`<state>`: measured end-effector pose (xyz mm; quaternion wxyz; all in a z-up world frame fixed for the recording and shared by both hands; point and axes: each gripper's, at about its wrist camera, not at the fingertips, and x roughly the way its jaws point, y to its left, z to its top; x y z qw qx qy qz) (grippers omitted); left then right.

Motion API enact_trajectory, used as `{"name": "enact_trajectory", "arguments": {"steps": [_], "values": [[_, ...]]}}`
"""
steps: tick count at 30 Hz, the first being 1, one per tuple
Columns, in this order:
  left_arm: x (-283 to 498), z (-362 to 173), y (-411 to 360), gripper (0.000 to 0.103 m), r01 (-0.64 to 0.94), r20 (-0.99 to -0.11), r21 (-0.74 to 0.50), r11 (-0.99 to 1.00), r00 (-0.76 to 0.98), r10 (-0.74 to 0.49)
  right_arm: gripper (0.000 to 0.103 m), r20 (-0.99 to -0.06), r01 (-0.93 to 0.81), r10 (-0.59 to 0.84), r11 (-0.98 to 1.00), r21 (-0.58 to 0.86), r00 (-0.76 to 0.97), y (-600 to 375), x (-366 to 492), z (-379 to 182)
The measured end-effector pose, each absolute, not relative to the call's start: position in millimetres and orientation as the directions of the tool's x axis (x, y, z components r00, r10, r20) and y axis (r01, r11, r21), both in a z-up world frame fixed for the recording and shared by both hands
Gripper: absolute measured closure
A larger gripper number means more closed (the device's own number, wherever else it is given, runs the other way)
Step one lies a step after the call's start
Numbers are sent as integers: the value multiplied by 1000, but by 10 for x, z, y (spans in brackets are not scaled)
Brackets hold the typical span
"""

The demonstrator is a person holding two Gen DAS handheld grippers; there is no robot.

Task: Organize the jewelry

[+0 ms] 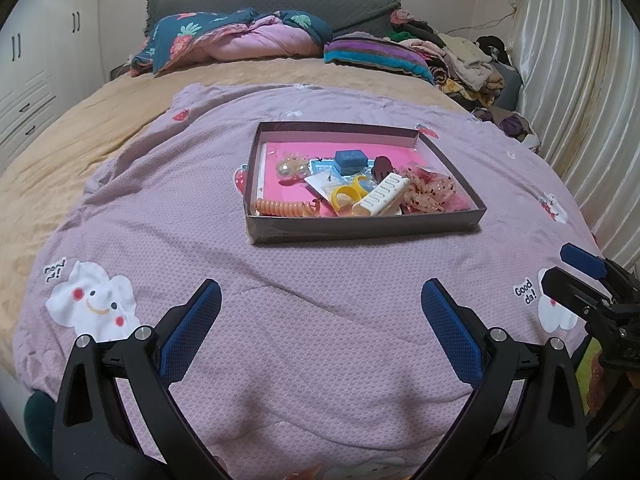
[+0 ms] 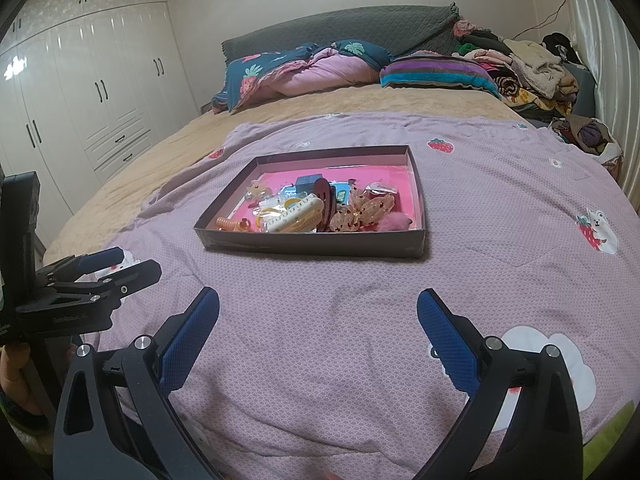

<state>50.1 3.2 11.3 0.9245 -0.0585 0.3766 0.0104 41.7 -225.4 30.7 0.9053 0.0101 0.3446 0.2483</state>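
Left wrist view: shallow cardboard box [image 1: 360, 226] rests on the bed quilt [image 1: 200, 220], holding light, tangle-prone accessories. White claw clip [image 1: 380, 196] looks rigid; grip its body. Left hand-held gripper [image 1: 320, 300] and right hand-held gripper [image 2: 318, 300] both spread wide, empty.

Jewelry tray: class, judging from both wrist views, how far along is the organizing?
Done: nothing visibly; the white clip, yellow clip, orange coil and blue box lie jumbled in the tray. In hand: nothing; the left hand-held gripper and right hand-held gripper are open over the quilt. Left: all sorting.
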Motion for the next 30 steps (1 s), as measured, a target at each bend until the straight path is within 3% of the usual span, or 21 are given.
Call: {"name": "enact_trajectory", "arguments": {"steps": [30], "values": [[547, 49, 116, 9, -64, -708, -139, 988, 704, -54, 4, -637, -424, 430, 889, 174, 640, -2241, 452, 277]]}}
